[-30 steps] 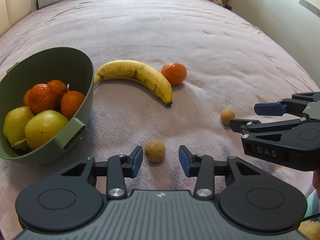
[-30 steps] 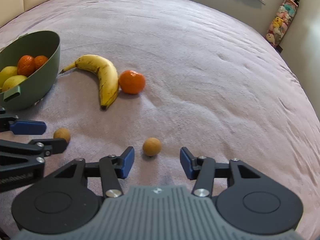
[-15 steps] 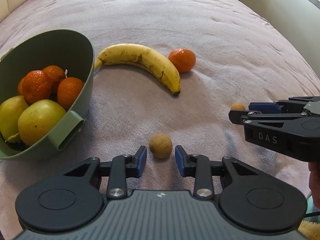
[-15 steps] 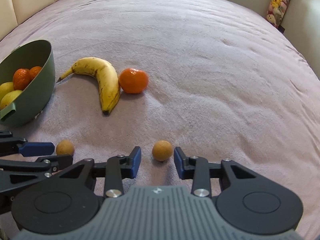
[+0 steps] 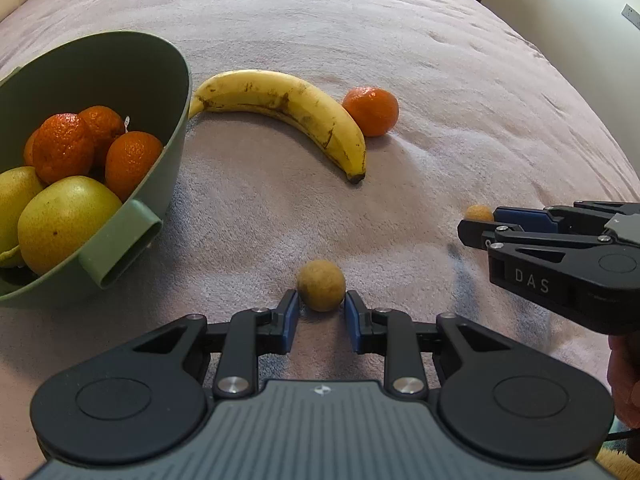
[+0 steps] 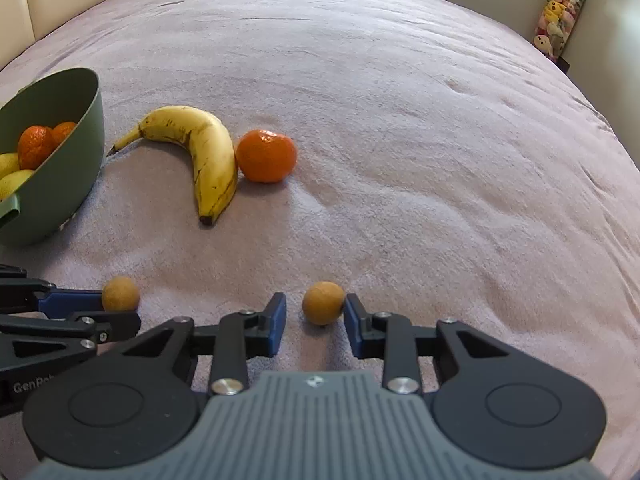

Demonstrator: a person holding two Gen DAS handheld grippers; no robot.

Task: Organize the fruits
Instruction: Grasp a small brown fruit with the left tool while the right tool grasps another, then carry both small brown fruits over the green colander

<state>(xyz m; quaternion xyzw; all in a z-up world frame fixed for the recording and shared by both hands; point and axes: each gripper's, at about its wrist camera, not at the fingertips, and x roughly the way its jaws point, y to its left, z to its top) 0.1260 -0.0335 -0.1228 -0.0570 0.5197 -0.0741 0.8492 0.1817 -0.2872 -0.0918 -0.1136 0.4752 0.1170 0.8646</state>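
Now 2 rough round brown fruits (image 5: 321,286) (image 6: 323,303) on fuzzy blanket (image 5: 360,32).

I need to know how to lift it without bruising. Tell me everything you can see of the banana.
The banana is whole and unpeeled, yellow with brown freckles and streaks, curved, lying flat on the pinkish fuzzy cover. Its stem end reaches the green bowl; whether they touch is unclear. Its dark tip points toward the cameras. The loose mandarin sits against its outer curve. No tool touches it.
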